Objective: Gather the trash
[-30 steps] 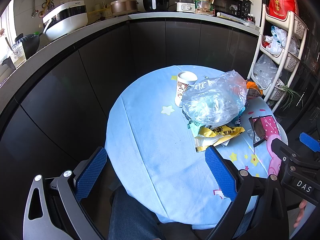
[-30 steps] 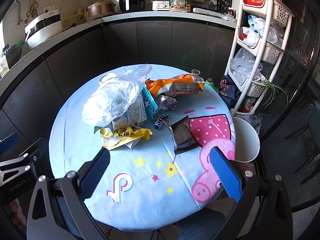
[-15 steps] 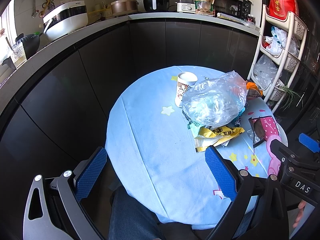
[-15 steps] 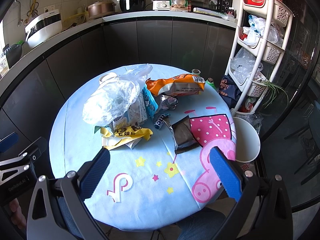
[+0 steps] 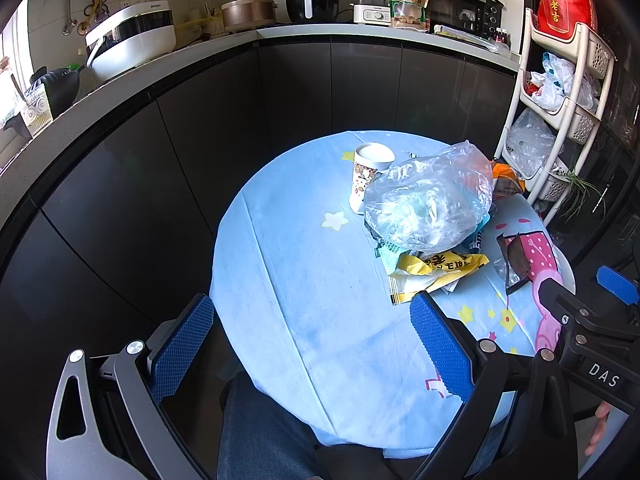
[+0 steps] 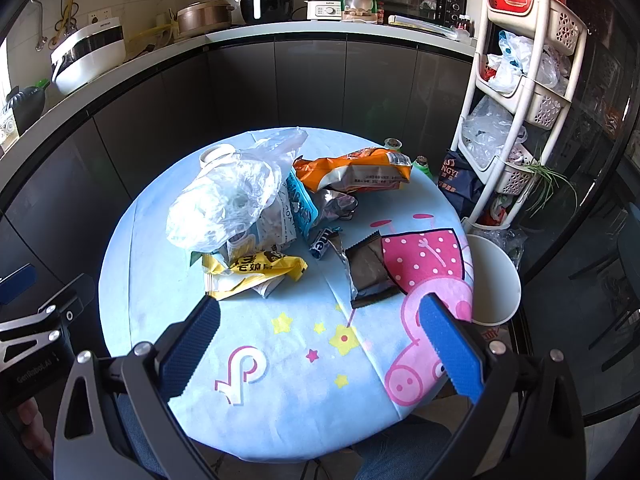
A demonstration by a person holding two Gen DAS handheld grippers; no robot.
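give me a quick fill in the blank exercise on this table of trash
1. The dark wrapper lies partly over the ____ dotted print on the tablecloth.
2. The clear plastic bag lies on top of the ____ wrapper.
3. The white bin stands ____ the table.
4. The left gripper and right gripper are both ____.

Missing words: pink; yellow; beside; open

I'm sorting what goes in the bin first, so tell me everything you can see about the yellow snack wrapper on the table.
The yellow snack wrapper is a crumpled, glossy plastic-film packet, yellow with dark printed characters and a paler, whitish lower part. It looks flattened and empty, lying loose on the blue tablecloth at the near edge of the trash pile. Its far side is tucked under the clear plastic bag and a white packet. Neither gripper touches it; the right gripper's left finger shows just in front of its near corner.
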